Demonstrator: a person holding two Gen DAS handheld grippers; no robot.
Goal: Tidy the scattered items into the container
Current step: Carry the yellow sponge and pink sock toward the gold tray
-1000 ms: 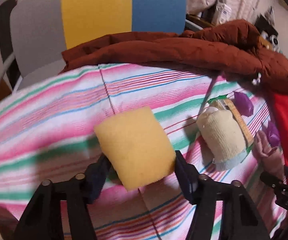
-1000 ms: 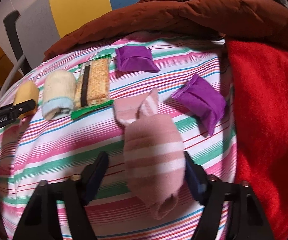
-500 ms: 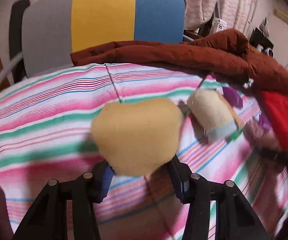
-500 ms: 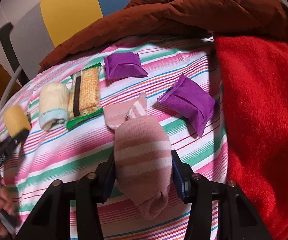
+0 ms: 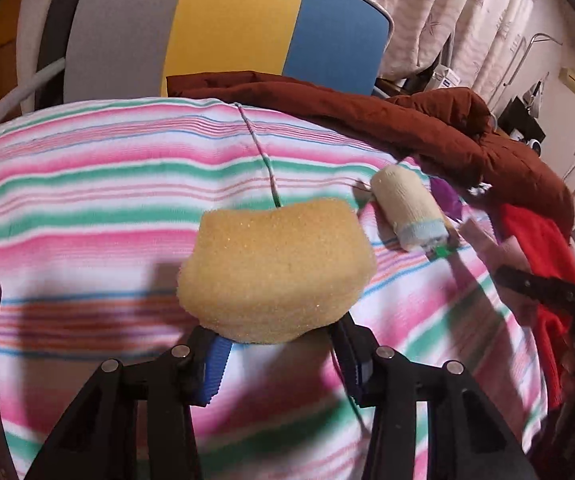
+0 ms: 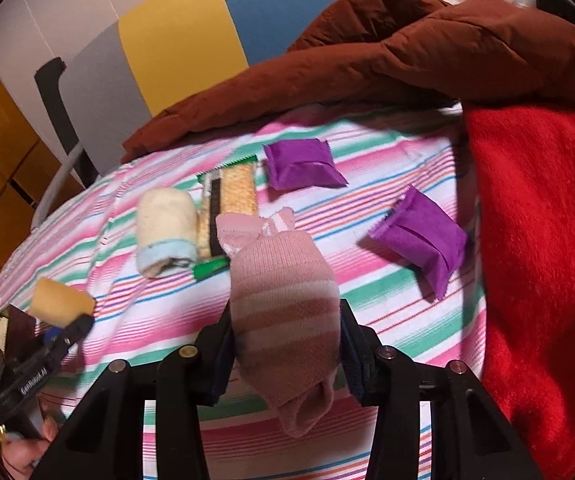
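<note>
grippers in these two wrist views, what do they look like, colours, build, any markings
Both are the same build. The left gripper and right gripper each have two black plastic jaws with angular, cut-out frames, round silver screw heads along the top, and ribbed blue pads on the inner faces. In the right wrist view, the left gripper's side carries white "GenRobot.AI" lettering. No cables show.

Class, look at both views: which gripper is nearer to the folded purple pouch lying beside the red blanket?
Right. The right gripper, shut on the pink sock, sits just short of the purple pouch. The left gripper, holding the yellow sponge, is far across the striped cloth.
</note>
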